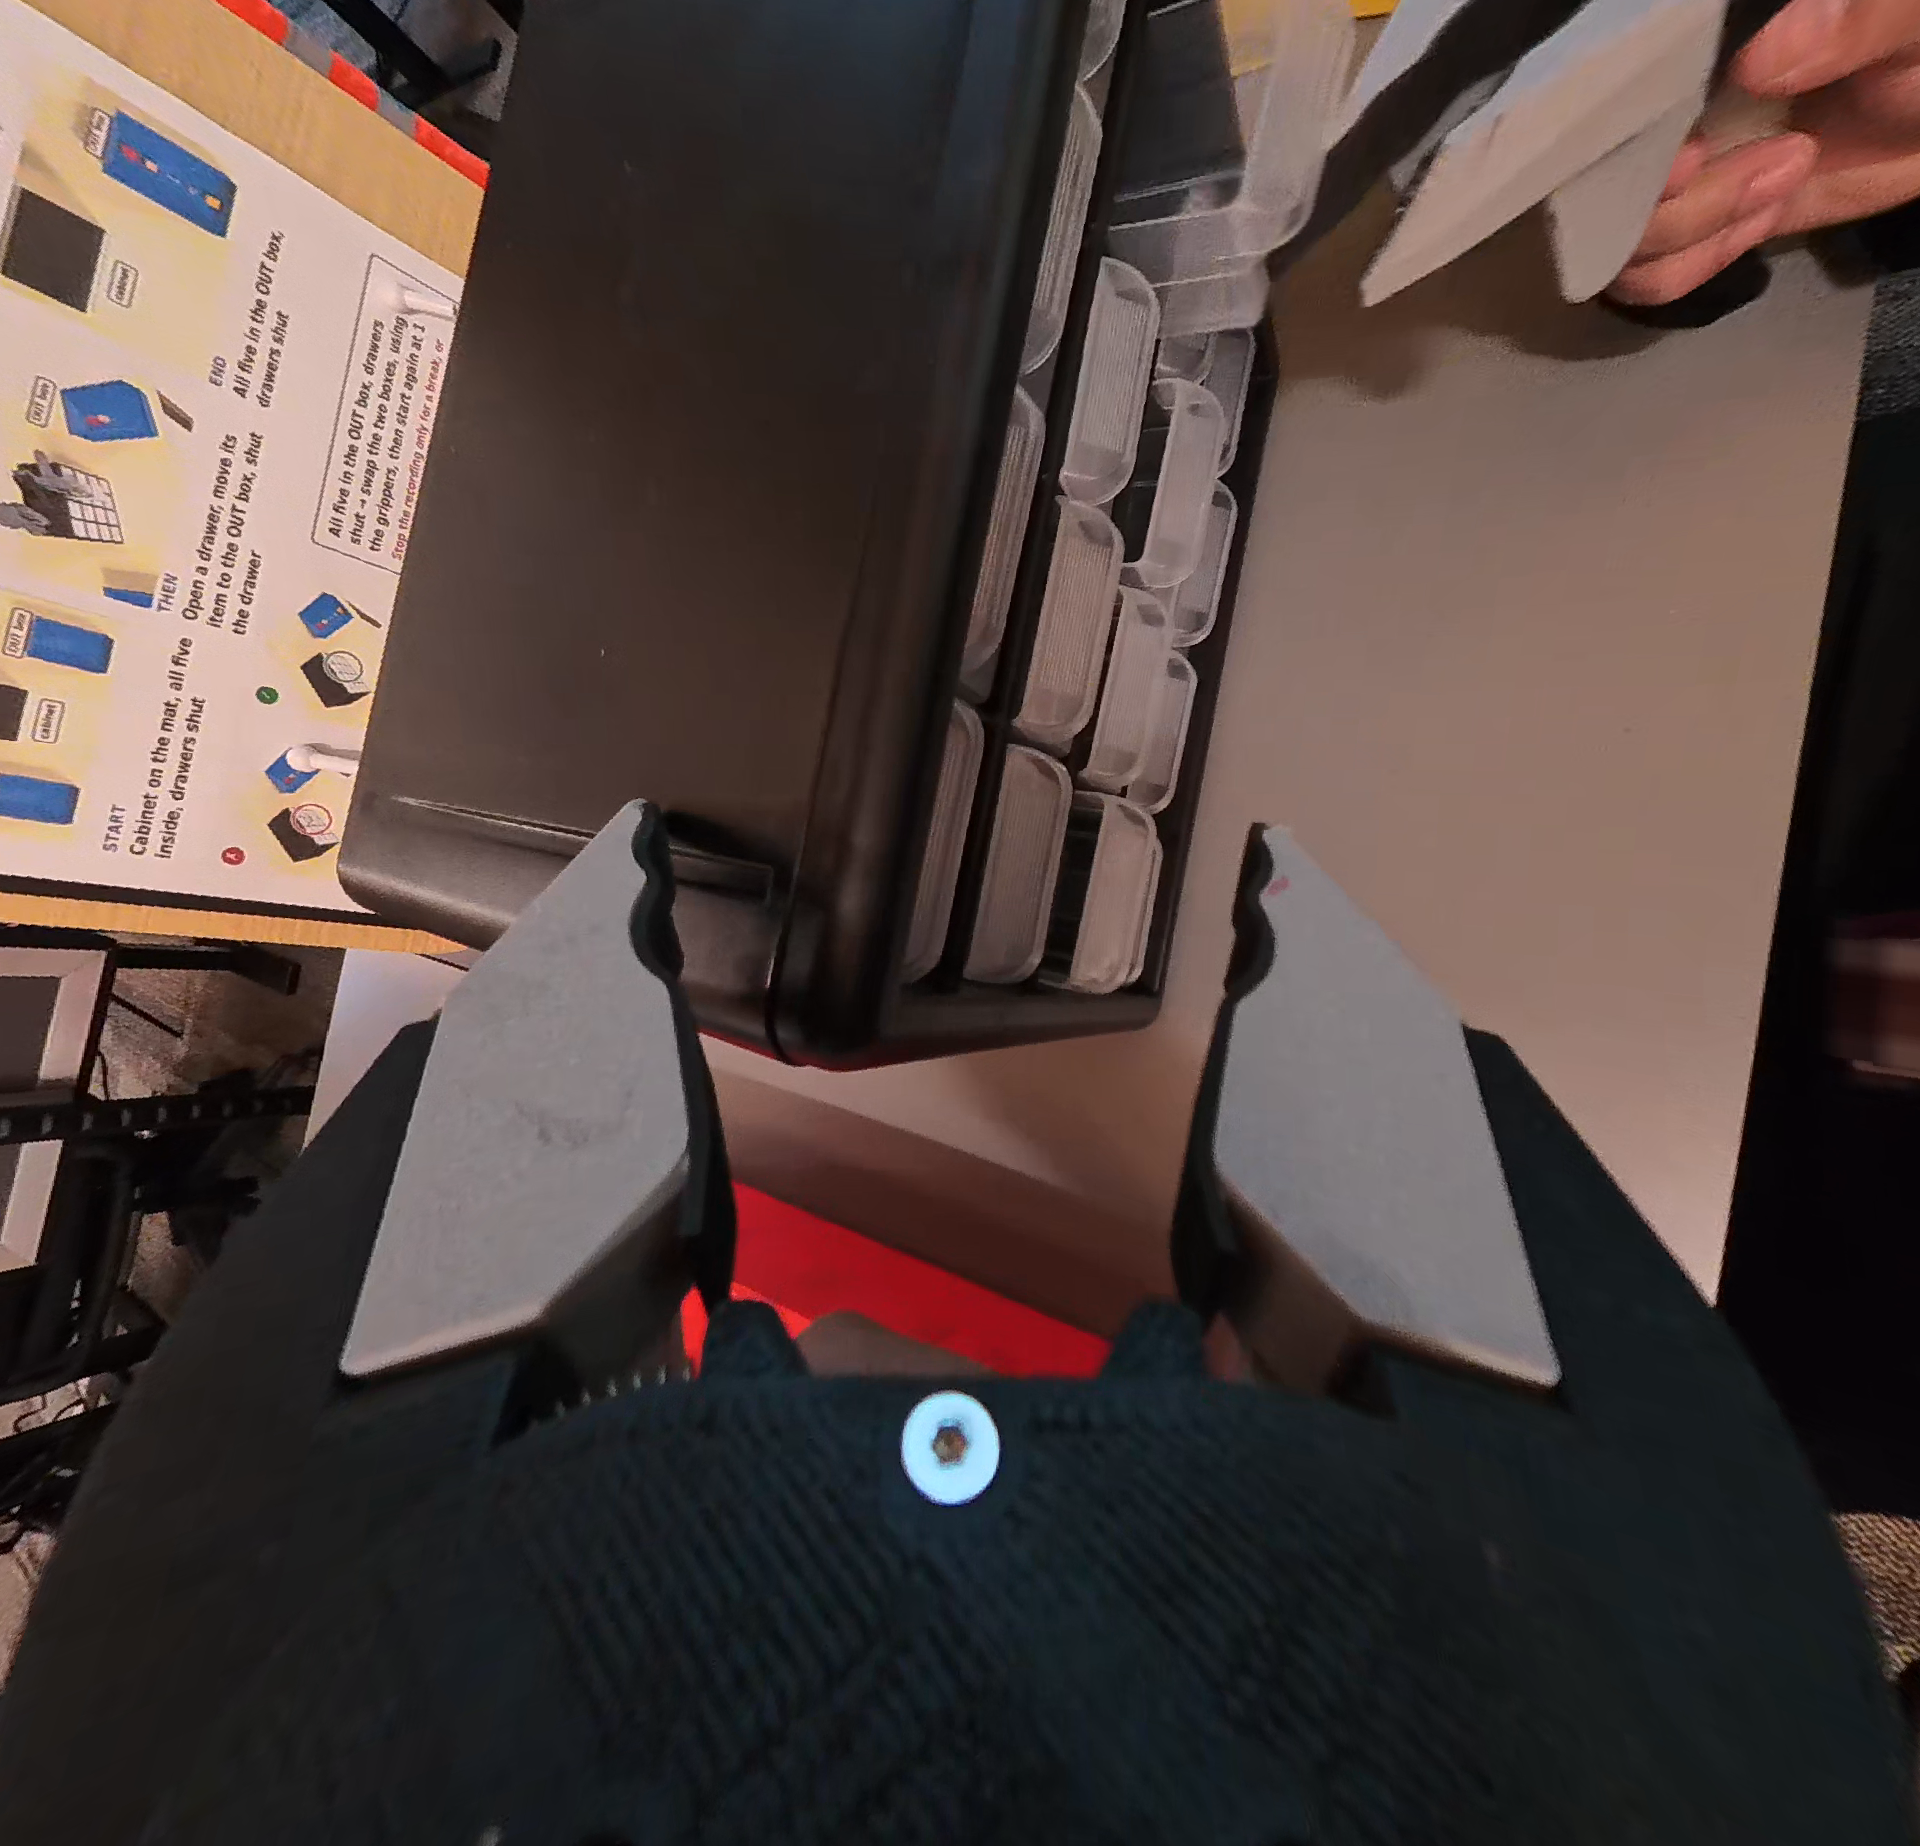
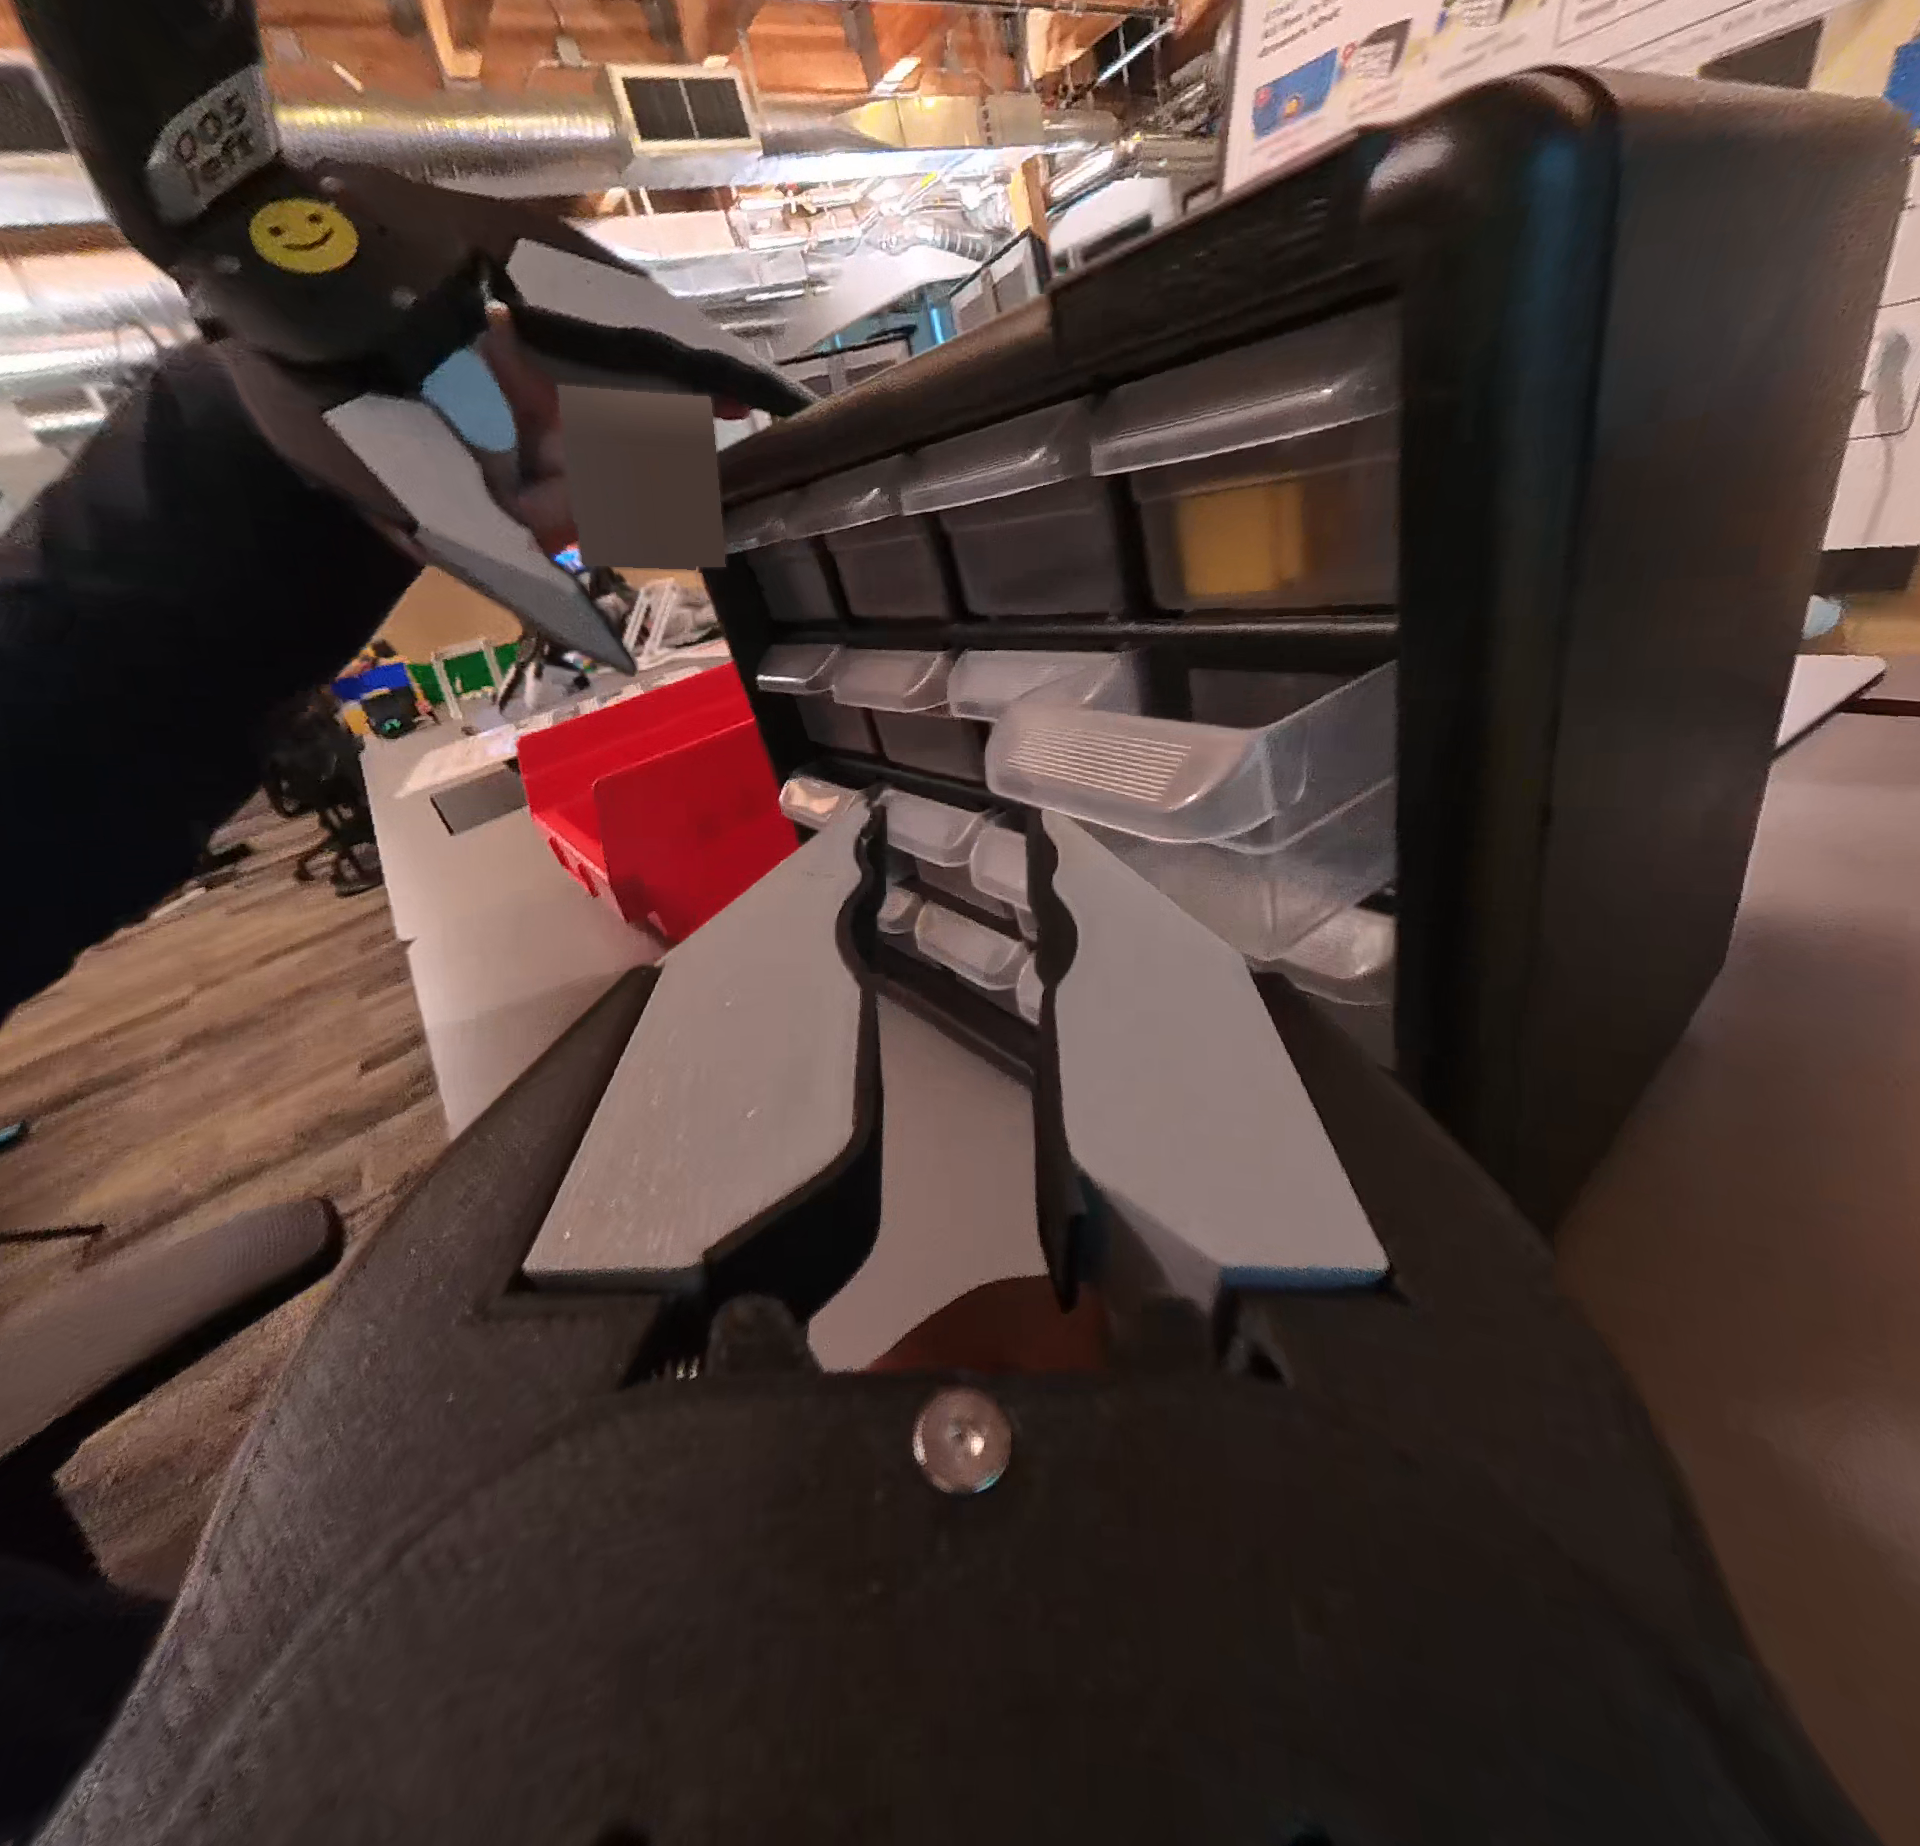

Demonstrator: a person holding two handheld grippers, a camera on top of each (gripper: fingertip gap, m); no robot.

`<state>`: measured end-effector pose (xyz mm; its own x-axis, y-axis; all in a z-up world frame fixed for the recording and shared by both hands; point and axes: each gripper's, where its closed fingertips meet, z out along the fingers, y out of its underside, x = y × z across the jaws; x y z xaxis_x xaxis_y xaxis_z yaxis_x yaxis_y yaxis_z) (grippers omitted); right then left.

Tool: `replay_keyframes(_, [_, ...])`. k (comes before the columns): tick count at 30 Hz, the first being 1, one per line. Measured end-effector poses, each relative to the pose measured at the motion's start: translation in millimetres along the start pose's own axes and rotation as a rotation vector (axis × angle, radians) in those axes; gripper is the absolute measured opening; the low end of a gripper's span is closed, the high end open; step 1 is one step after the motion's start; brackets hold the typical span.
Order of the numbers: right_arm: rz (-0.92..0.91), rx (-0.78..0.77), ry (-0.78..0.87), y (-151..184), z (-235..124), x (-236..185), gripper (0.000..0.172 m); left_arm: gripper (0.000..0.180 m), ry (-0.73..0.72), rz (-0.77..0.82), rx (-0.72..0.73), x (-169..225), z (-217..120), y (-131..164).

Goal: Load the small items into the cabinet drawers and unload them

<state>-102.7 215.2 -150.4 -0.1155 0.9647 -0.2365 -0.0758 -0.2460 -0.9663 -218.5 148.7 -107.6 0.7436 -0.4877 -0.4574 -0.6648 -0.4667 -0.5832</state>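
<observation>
The black cabinet [image 1: 675,394] with clear drawers stands on the pale table [image 1: 1507,653]; I see its top from above in the left wrist view. My left gripper [image 1: 956,830] hangs over the cabinet's near corner, jaws wide apart with nothing between them. In the right wrist view the cabinet [image 2: 1662,549] faces me. One clear drawer [image 2: 1174,768] in the second row is pulled out and tilts down. A yellow item [image 2: 1236,539] lies in the top right drawer. My right gripper [image 2: 954,840] is in front of the lower drawers, jaws narrowly apart and empty.
A red bin [image 2: 665,809] stands left of the cabinet, and also shows under my left gripper [image 1: 914,1287]. A printed instruction sheet [image 1: 208,446] lies beside the cabinet. A hand [image 1: 1787,165] holds the right gripper at the pulled-out drawer [image 1: 1268,134]. From my right tips it is roughly 6 cm to the yellow item [image 2: 1236,539]; from my left, 15 cm.
</observation>
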Motion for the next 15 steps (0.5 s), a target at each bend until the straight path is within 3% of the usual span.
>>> replay_keyframes(2, [-0.011, -0.016, -0.022, 1.5, -4.3, -7.6, 0.024, 0.107, -0.003, 0.000, 0.002, 0.1, 0.2, 0.1])
replay_keyframes(4, [-0.035, 0.000, -0.084, -1.5, -9.7, -22.6, 0.003, 0.107, -0.007, 0.000, 0.004, 0.1, 0.2, 0.1])
replay_keyframes(5, [-0.047, 0.021, -0.114, -5.7, -12.6, -31.4, 0.002, 0.107, -0.008, -0.001, 0.004, 0.0, 0.3, 0.1])
replay_keyframes(11, [-0.106, -0.041, -0.067, -10.8, -14.9, -38.4, 0.023, 0.107, -0.014, 0.001, 0.007, 0.2, 0.6, -0.1])
replay_keyframes(15, [-0.169, -0.023, -0.028, -62.4, -12.4, -48.7, 0.018, 0.111, -0.029, 0.011, 0.027, 1.8, 1.5, -0.6])
